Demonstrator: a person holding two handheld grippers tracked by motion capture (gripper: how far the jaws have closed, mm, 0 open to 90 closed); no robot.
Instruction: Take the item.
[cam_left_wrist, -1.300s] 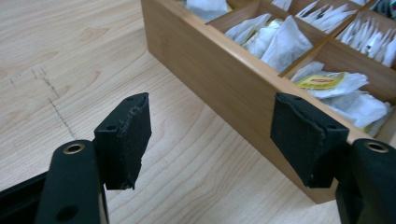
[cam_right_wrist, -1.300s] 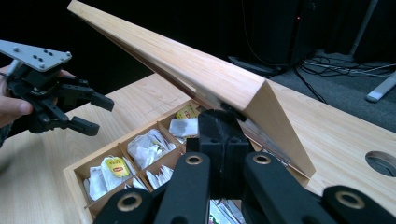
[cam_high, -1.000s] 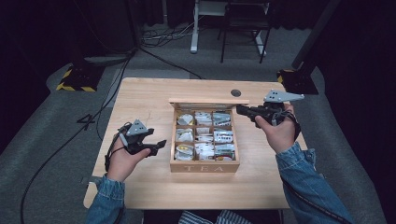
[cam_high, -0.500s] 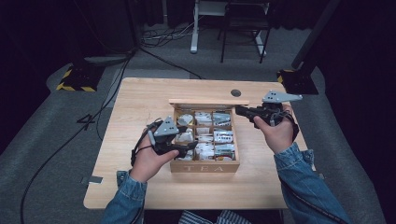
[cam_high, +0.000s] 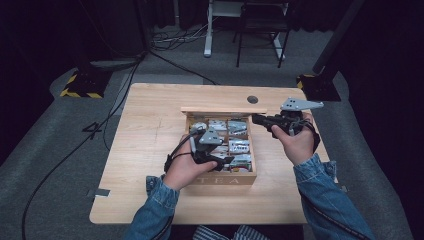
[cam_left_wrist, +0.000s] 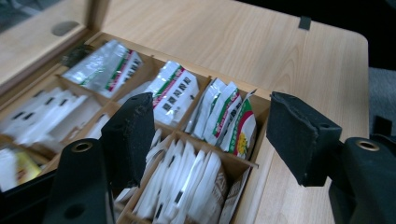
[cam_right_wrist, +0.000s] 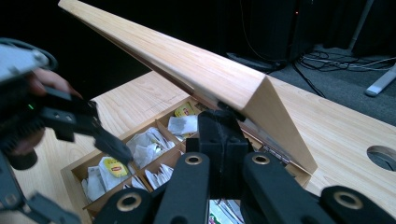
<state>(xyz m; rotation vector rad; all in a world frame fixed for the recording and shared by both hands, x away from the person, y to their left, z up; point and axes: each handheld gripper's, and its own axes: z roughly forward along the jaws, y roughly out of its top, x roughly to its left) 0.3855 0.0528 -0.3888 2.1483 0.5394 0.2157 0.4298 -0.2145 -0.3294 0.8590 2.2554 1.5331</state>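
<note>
Wooden box (cam_high: 223, 180) lettered "TEA", left gripper (cam_high: 223, 161) above

Left tongs (cam_high: 227, 161) and hand (cam_high: 186, 169) cover the tea box's (cam_high: 227, 179) front-left compartments in the high view. Tea bag (cam_left_wrist: 233, 122) print too blurred to read; near compartments cut off by the left gripper view's bottom edge. Right tongs (cam_right_wrist: 219, 135) hide the lid's (cam_right_wrist: 196, 70) hinge corner; contact unclear.
</note>
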